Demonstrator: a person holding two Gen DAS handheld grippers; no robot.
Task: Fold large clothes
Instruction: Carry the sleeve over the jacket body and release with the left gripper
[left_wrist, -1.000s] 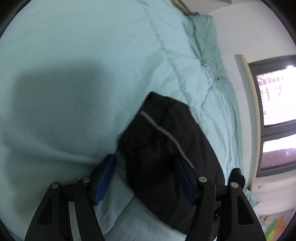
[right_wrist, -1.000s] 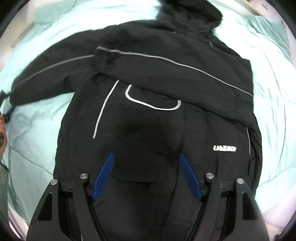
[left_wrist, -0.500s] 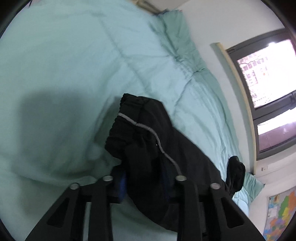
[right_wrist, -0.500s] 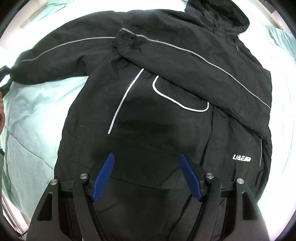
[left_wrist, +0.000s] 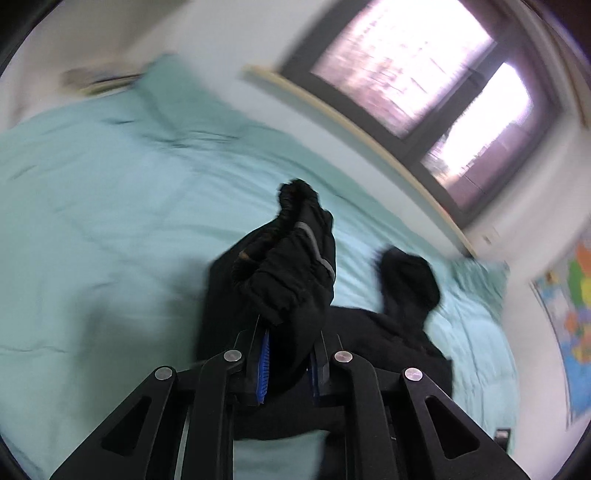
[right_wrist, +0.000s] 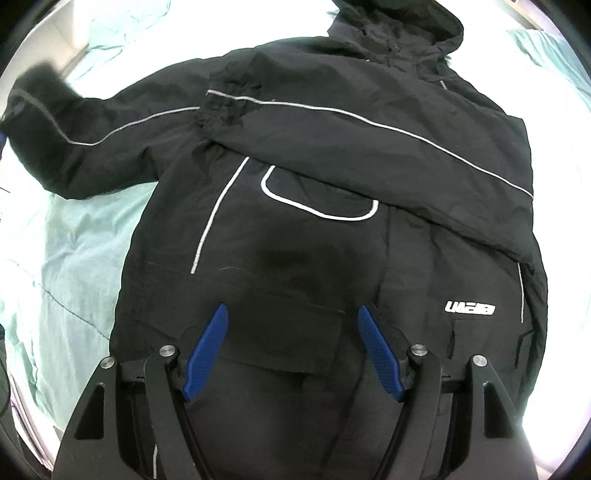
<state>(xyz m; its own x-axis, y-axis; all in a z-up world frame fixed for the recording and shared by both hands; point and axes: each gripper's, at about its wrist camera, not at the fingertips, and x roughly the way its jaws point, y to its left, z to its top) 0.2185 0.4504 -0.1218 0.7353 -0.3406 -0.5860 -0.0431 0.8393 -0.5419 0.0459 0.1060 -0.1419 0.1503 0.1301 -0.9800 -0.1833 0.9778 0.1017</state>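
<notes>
Black hooded jacket (right_wrist: 317, 229) spread face-up on a pale green quilt (right_wrist: 74, 258), hood (right_wrist: 402, 26) at 12 o'clock in the right wrist view. One sleeve (right_wrist: 369, 147) already laid diagonally across the chest, cuff toward 10 o'clock. Other sleeve (right_wrist: 85, 125) extended toward 9 o'clock, its cuff end raised off the quilt and blurred.

Left gripper (left_wrist: 288, 362): blue pads drawn close together, pinching the bunched cuff (left_wrist: 291, 266) of the extended sleeve; cuff lifted clear of the quilt, fabric trailing down toward the jacket body at 5 o'clock. Window (left_wrist: 443, 96) at 1 o'clock and wall map (left_wrist: 569, 317) at 3 o'clock in the same view, both smeared by motion.

Right gripper (right_wrist: 291, 350): fingers (right_wrist: 207, 347) spread wide, empty, poised over the lower front of the jacket near the hem; contact with the cloth not determinable.

Step in hand, as judged: second sleeve fold, cuff lifted and ready to be carried inward. Next move likely calls for sweeping the cuff toward 3 o'clock across the chest, laying it flat over the first sleeve without dragging the body askew, then release; right gripper well placed to pin the torso or take the hem for the lengthwise fold.
</notes>
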